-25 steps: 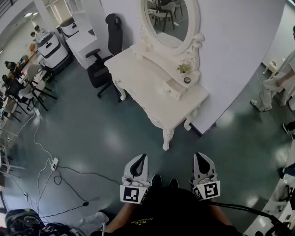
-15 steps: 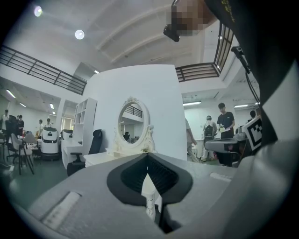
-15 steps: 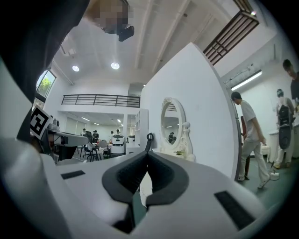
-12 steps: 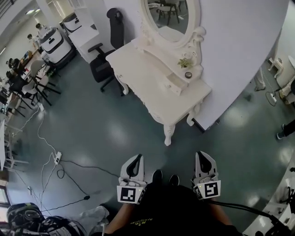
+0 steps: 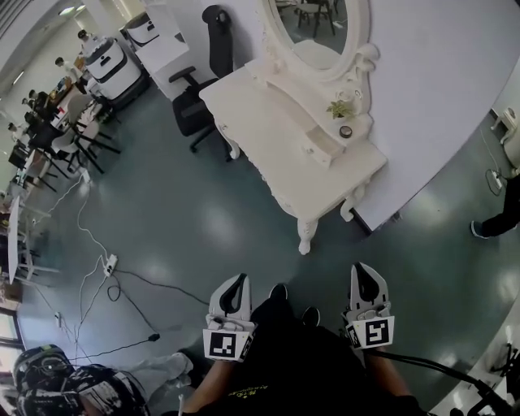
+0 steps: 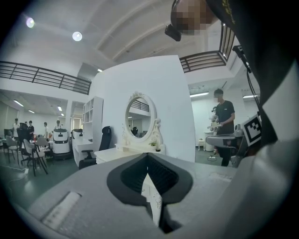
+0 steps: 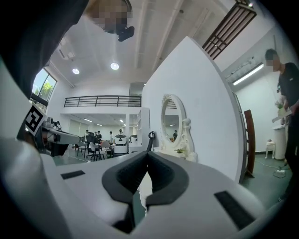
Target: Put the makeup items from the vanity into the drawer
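As the vanity [image 5: 280, 122] is sitting well ahead, the left gripper [image 5: 234, 280] and right gripper [image 5: 366, 269] are hanging closed, empty, likely needing a square approach.

— Left of frame?
— Black office chair [image 5: 195, 114] on glossy dark floor [image 5: 203, 231], white cables [image 5: 79, 213] trailing to a power strip [image 5: 108, 265].
— Right edge?
— Person in dark clothes [image 5: 496, 215], partly cropped.

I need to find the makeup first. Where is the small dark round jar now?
In the head view, upper right, the jar sits on the raised back shelf of the white vanity, beside the small green plant by the oval mirror.
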### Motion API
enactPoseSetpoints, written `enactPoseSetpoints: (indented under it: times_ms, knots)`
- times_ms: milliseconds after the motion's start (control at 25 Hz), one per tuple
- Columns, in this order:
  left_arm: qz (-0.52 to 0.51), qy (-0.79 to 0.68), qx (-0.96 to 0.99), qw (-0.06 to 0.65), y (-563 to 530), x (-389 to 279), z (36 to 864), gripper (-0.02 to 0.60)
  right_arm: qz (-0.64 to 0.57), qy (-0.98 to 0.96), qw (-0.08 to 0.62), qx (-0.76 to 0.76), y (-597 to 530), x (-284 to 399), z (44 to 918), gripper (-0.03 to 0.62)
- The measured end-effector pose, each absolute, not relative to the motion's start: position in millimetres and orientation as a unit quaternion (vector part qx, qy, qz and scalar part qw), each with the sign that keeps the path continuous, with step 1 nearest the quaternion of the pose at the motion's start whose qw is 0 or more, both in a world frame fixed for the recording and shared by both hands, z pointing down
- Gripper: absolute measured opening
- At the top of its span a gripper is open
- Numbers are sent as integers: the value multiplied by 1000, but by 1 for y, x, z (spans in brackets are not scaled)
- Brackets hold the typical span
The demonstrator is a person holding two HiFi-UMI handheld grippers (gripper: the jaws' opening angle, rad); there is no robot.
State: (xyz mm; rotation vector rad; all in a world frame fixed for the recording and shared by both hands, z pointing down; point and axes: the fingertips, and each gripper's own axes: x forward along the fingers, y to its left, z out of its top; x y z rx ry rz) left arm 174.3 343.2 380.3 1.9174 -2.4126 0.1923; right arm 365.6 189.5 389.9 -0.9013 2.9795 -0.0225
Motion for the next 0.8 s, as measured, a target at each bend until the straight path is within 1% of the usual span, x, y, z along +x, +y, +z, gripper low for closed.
enactPoseSetpoints:
  times_ms: [200, 360, 480, 560, 680, 800]
  knots:
    - [61, -772, 632, 21, 313, 145, 389, 21, -9, 957, 9, -291, 168, 333, 401, 2]
    - [52, -762, 646, 18, 274, 94, 399, 21, -2, 951, 2, -308, 138, 289, 412, 2]
    - [58, -748, 661, 9, 240, 37, 411, 21, 11, 944, -5, -330, 107, 238, 422, 2]
    - [54, -741, 669, 14, 215, -13, 415, 21, 4, 935, -7, -355, 82, 195, 425, 2]
    - [39, -731, 681, 17, 184, -85, 400, 21, -10, 927, -7, -375, 54, 126, 410, 2]
    - [38, -716, 697, 30, 156, -145, 392, 21, 8, 922, -8, -386, 30, 67, 386, 2]
